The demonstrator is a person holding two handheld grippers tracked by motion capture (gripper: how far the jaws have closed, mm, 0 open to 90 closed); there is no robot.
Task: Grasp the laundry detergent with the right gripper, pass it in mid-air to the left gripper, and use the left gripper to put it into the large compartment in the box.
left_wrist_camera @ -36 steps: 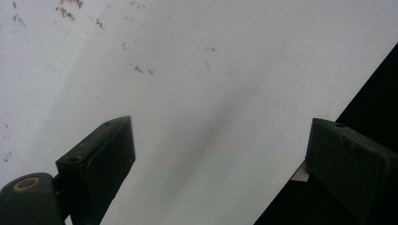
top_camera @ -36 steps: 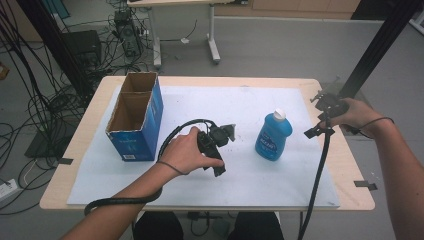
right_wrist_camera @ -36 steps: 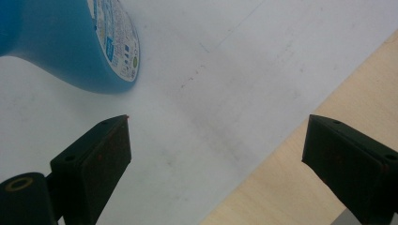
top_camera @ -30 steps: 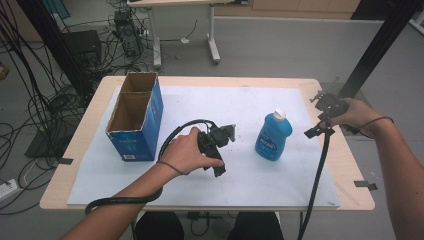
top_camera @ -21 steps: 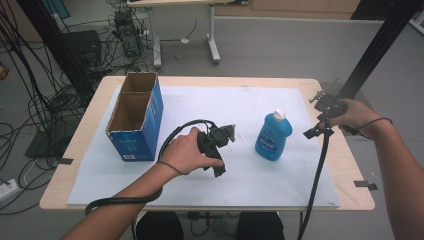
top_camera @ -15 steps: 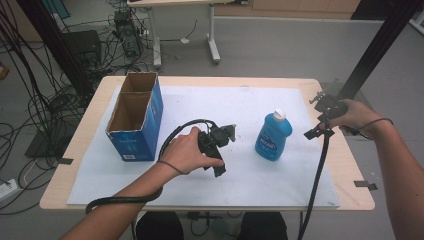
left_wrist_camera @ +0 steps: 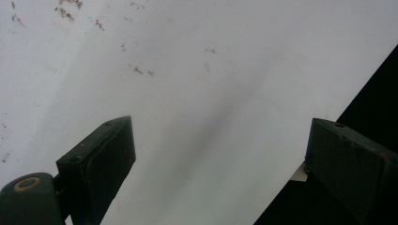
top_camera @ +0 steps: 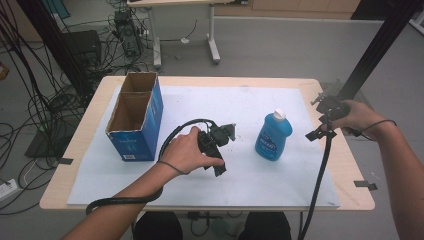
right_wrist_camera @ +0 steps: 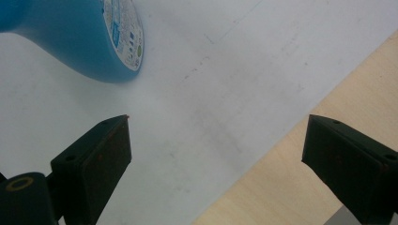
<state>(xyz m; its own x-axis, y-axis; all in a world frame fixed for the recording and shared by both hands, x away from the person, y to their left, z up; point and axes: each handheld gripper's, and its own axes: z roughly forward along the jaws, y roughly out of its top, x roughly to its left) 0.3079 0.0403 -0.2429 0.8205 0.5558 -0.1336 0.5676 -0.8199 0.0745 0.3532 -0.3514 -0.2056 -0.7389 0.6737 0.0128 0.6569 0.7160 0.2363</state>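
Nothing shifted over last second; I read this as pause before any approach.

Near: my left gripper low over white sheet, mid-tabletop. Jaws wide apart, nothing between them, bare sheet beneath.

Middle: blue bottle, white cap, upright on sheet, untouched, between both grippers. Likely object of interest, my guess only.

Right edge: my right gripper near tabletop border, jaws spread and empty, bottle base just ahead.

Far left: open cardboard box, apart from both grippers.
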